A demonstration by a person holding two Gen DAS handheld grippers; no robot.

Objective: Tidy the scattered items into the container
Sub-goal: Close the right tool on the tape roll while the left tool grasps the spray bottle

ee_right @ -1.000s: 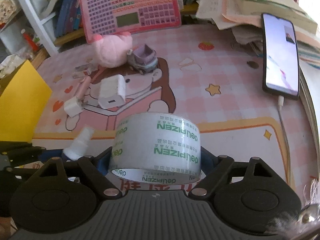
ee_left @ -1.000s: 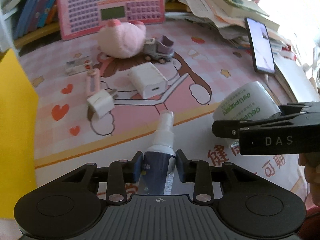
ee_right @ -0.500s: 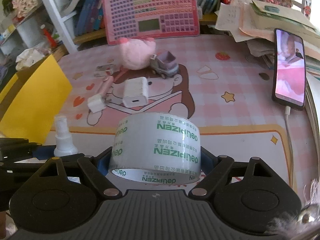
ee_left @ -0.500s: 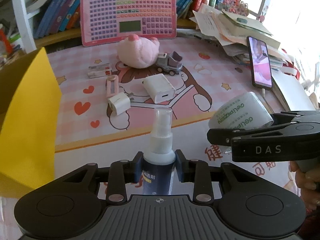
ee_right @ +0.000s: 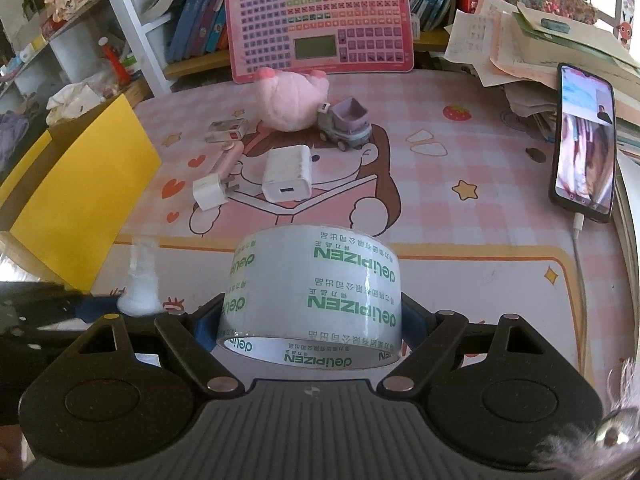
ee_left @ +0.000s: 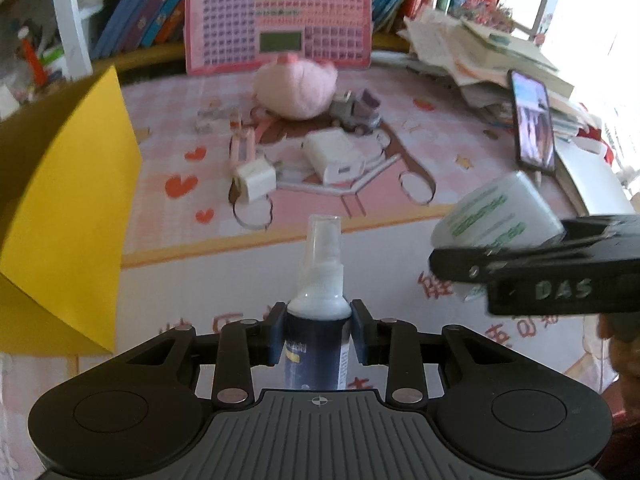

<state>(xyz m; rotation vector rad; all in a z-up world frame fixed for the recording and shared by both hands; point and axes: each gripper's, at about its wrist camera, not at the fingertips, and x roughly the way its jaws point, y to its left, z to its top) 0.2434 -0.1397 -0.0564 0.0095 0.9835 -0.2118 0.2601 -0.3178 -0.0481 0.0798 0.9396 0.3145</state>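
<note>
My left gripper (ee_left: 319, 330) is shut on a dark blue spray bottle (ee_left: 318, 344) with a clear cap, held upright above the mat. My right gripper (ee_right: 310, 322) is shut on a roll of clear tape (ee_right: 314, 294) with green lettering, also lifted; the tape roll (ee_left: 498, 216) shows at the right of the left wrist view. The yellow box (ee_left: 68, 208) stands at the left, its wall (ee_right: 76, 196) beside the mat. On the pink mat lie a large white charger (ee_right: 287, 174), a small white plug (ee_right: 210, 192), a pink stick-shaped item (ee_right: 227, 160), a small white carton (ee_right: 226, 130), a toy truck (ee_right: 344, 126) and a pink plush (ee_right: 292, 100).
A pink toy keyboard (ee_right: 320, 20) leans on the bookshelf at the back. A phone (ee_right: 584, 144) on a cable rests against stacked papers (ee_right: 532, 40) on the right. White shelving (ee_right: 80, 40) stands behind the box. A hand (ee_left: 624, 356) holds the right gripper.
Both grippers have lifted and pulled back with their loads; the view has widened so the yellow box and bookshelf show more. The spray bottle now stands upright in the left gripper.
</note>
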